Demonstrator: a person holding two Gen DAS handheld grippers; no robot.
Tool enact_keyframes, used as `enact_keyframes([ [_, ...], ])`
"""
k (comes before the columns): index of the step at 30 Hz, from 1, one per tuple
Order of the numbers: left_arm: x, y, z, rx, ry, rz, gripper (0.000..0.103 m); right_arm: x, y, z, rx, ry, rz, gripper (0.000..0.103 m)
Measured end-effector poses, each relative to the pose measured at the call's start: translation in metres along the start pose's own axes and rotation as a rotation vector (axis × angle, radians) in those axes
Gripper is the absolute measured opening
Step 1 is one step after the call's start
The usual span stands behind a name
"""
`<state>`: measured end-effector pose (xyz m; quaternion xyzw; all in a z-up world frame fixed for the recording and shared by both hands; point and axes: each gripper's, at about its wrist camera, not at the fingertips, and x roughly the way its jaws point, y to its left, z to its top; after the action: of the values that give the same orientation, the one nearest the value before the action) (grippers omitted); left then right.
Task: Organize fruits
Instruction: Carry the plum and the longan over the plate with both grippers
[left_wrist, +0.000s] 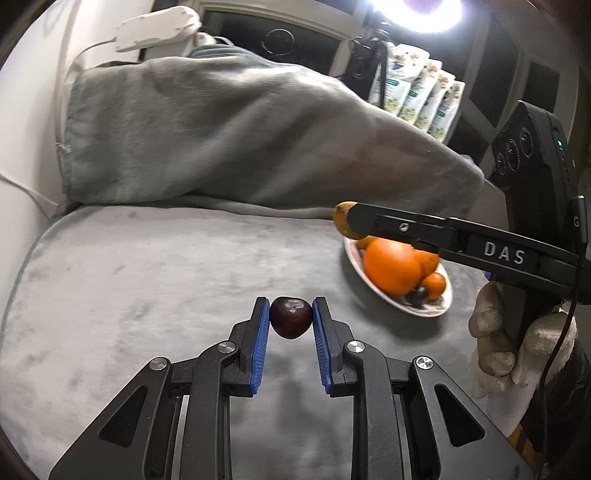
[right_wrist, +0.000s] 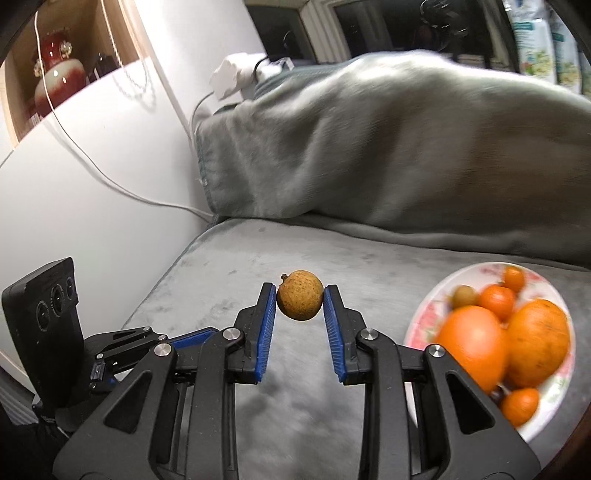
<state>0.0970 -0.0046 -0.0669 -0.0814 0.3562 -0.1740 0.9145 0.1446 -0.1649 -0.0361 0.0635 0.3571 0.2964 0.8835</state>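
The left gripper (left_wrist: 291, 318) pinches a dark cherry (left_wrist: 291, 317) between its fingertips, left of the plate (right_wrist: 417, 325). The right gripper (right_wrist: 300, 300) clamps a tan, speckled fruit (right_wrist: 300, 300), perhaps a longan, beside that plate of oranges (right_wrist: 537, 341).

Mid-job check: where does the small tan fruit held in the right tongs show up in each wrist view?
Left wrist view: the tan fruit sits right of centre, mostly hidden at the tip of the right tongs, just above the plate.
Right wrist view: it is at centre, clamped between the blue pads.
Shared landmark: the plate of oranges on the grey cloth, right of the fruit in the right view.
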Motion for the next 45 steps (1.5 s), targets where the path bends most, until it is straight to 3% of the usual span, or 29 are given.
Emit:
enact_keyframes([
  [10,0.011,-0.048,0.0,0.052,0.012,-0.079,0.022,-0.067,-0.047,-0.007,0.044,-0.08,-0.072,0.028],
  [19,0.027,-0.089,0.001,0.103,0.031,-0.135,0.022,-0.097,-0.084,-0.011,0.09,-0.113,-0.116,0.028],
  [45,0.071,-0.143,0.014,0.156,0.067,-0.164,0.022,-0.065,-0.148,-0.004,0.132,-0.061,-0.138,0.028],
])
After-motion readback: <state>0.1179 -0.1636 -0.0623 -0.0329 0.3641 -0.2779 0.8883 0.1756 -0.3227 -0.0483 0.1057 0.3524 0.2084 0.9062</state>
